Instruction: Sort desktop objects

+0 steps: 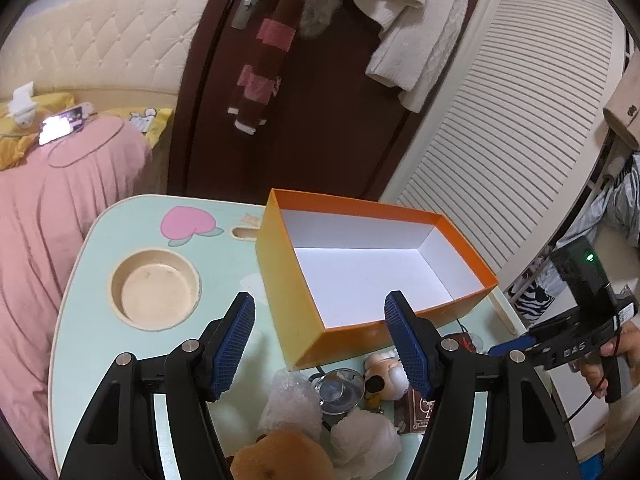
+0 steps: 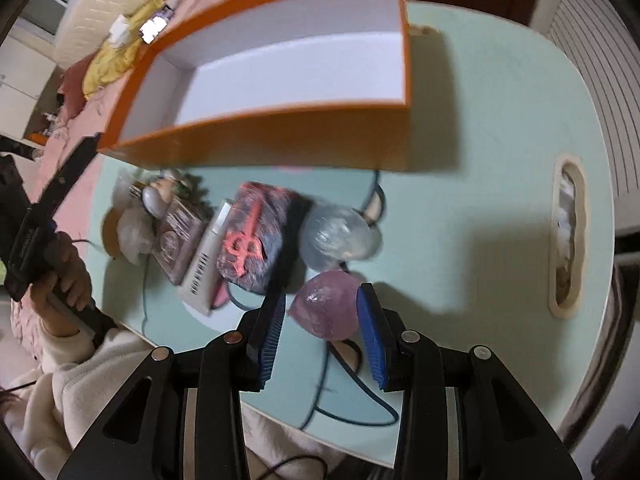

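Note:
An orange box (image 1: pixel 280 280) with a bare white inside stands on the mint-green table (image 1: pixel 100 280); it also fills the top of the right wrist view (image 2: pixel 280 136). My left gripper (image 1: pixel 320 300) hangs open in front of the box's near corner, with nothing between its fingers. Below it lie a small figurine (image 1: pixel 384 364), a brown plush (image 1: pixel 280 456) and bubble-wrapped lumps (image 1: pixel 290 400). My right gripper (image 2: pixel 324 294) points down, open, over a pink wrapped ball (image 2: pixel 324 316) that shows between its fingers. Beside it sit a clear wrapped ball (image 2: pixel 336 236), a packet with red scissors (image 2: pixel 252 240) and a brown card box (image 2: pixel 176 244).
A round cup recess (image 1: pixel 156 288) sits at the table's left, and a slot (image 2: pixel 566 240) at its right edge. A blue cable (image 2: pixel 320 392) trails across the front. A bed with pink cover (image 1: pixel 60 200) is to the left, a door (image 1: pixel 320 120) behind.

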